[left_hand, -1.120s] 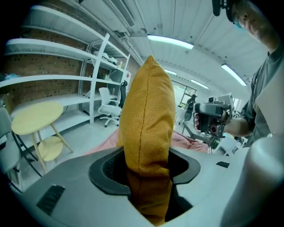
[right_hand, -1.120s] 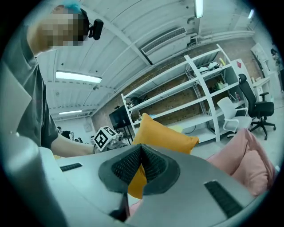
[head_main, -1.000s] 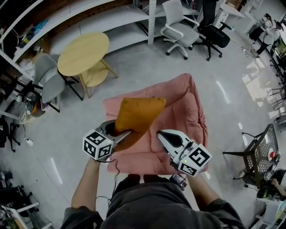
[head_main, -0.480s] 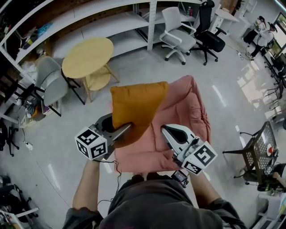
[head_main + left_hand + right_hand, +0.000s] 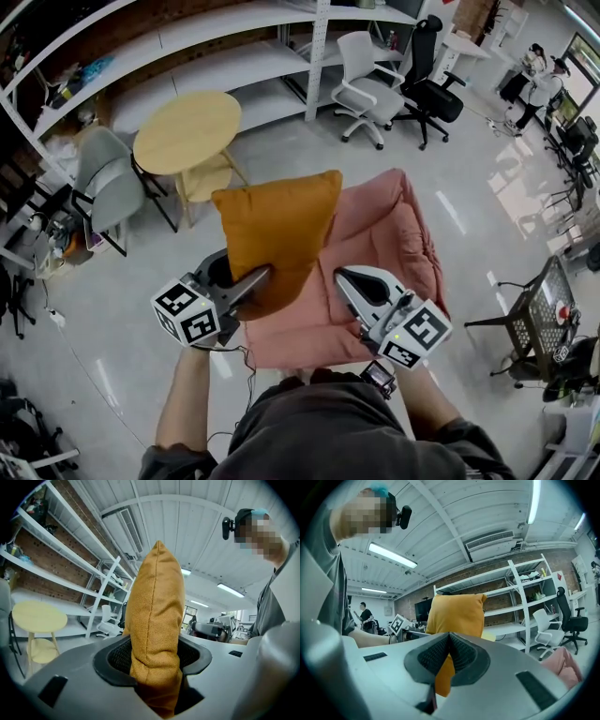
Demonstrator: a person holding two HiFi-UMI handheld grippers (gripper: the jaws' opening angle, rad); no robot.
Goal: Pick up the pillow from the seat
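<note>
The orange pillow (image 5: 277, 230) hangs upright above the pink cushioned seat (image 5: 398, 244), clear of it. My left gripper (image 5: 255, 278) is shut on the pillow's lower edge; in the left gripper view the pillow (image 5: 157, 606) stands up between the pads, where the left gripper (image 5: 157, 656) pinches the fabric. My right gripper (image 5: 345, 277) is a little to the right over the seat's front, shut with nothing in it. In the right gripper view the right gripper (image 5: 450, 640) has its pads together, and the pillow (image 5: 454, 613) shows behind them, with a bit of the seat (image 5: 565, 665) at lower right.
A round wooden table (image 5: 187, 131) and a grey chair (image 5: 103, 173) stand to the left of the seat. A white office chair (image 5: 366, 75) and a black one (image 5: 431, 94) are behind it, in front of white shelving (image 5: 234, 37). A wire basket (image 5: 548, 314) stands at the right.
The left gripper has lifted the pillow off the seat, and it now stands higher and more upright. The right gripper has stayed shut and nearly still.
</note>
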